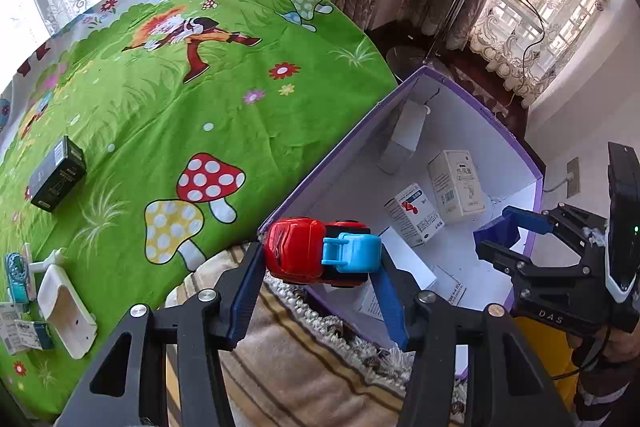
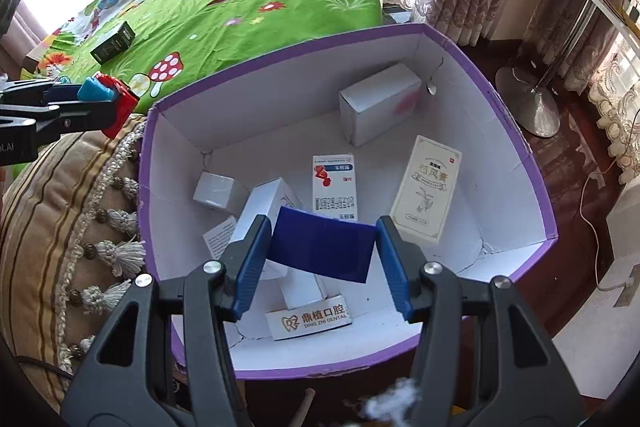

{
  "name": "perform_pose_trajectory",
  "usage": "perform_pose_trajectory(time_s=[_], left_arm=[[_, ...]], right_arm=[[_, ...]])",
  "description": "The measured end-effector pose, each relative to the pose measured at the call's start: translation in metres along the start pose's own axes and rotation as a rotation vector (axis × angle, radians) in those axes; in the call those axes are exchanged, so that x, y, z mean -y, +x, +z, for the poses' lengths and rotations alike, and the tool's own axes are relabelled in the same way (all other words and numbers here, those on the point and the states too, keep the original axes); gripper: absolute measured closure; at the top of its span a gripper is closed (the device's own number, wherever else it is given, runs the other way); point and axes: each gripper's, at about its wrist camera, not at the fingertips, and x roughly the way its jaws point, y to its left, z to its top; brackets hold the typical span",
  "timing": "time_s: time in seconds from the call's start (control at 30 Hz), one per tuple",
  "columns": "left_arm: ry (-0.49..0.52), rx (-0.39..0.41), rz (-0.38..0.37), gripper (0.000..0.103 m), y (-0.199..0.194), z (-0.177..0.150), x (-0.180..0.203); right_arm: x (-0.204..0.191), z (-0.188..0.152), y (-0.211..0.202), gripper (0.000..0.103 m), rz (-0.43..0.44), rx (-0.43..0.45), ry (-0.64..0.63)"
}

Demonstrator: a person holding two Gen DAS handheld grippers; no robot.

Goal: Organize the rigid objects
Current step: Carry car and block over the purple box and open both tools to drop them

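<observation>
My left gripper (image 1: 320, 255) is shut on a red and blue toy truck (image 1: 304, 255) and holds it over the near left corner of the purple box (image 1: 460, 91). The truck also shows in the right wrist view (image 2: 116, 99), beside the box's left rim. My right gripper (image 2: 324, 247) is shut on a dark blue flat piece (image 2: 324, 247) and holds it above the inside of the purple box (image 2: 516, 147). In the left wrist view the right gripper (image 1: 500, 227) hangs over the box's right side. Several white cartons (image 2: 334, 187) lie in the box.
A bed with a green cartoon sheet (image 1: 180, 87) carries a dark box (image 1: 58, 173), a white holder (image 1: 66, 307) and small packs at its left edge. A tasselled cushion (image 2: 72, 227) lies left of the box. A white stand table (image 2: 560, 27) is at the right.
</observation>
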Motion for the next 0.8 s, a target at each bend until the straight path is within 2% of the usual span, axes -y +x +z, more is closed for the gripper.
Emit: perform_pose_trajectory(time_s=[0.27,0.47,0.8], left_arm=[[-0.029,-0.072,-0.009,0.049,0.037,0.027,0.020],[-0.100,-0.150,-0.008,0.049,0.071,0.040,0.029],[-0.159,-0.181,-0.006,0.046,0.100,0.045,0.031]], right_arm=[[0.014,-0.007,0.010,0.044,-0.030,-0.013,0.033],[0.027,-0.009,0.008,0.032,-0.066,0.010,0.078],[0.030,-0.011,0.010,0.029,-0.049,0.011,0.091]])
